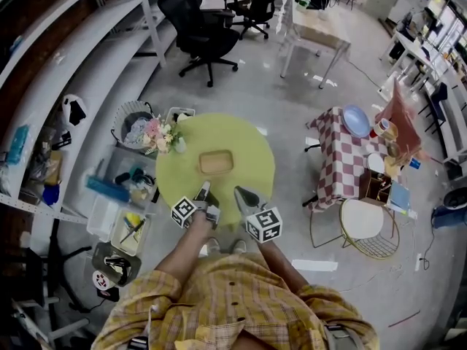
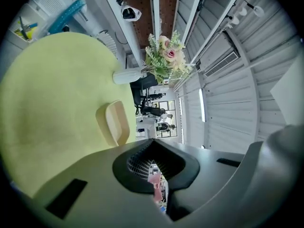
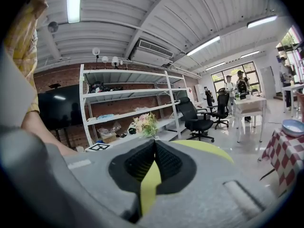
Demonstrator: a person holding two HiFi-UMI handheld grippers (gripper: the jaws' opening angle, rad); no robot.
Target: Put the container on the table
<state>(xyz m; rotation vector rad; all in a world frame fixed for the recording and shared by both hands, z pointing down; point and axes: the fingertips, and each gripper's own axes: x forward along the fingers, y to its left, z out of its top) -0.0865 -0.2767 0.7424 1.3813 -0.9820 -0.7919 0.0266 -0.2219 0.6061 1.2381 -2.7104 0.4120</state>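
Container [image 1: 216, 162]: tan, shallow, rectangular with rounded corners, open side up. It sits flat near the centre of the round yellow-green desk [image 1: 252, 152]. In the head view its long axis runs left to right across the desk, with the long sides facing the desk's near and far edges. It touches neither tool.

Left hand-held gripper [image 1: 205, 192]: over the desk's near edge, pointing toward the desk's centre. In its own view the jaws meet at the tips, leaving only a thin slit below them, and nothing is clamped [image 2: 153, 142].

Right hand-held gripper [image 1: 243, 195]: also over the desk's near edge, beside the left one. Its jaws are drawn together at the tips with nothing between them [image 3: 154, 142]. Only desk colour shows through the slit.

Flower vase [image 1: 162, 133]: at the desk's far-left rim.

Visibility: the left gripper view is rolled sideways. There the container [image 2: 114, 122] is seen obliquely, and its nearest end meets the edge of the gripper body, so that end is hard to make out. In the right gripper view the gripper body covers most of the desk, and the container does not show. I cannot make out what the container holds.
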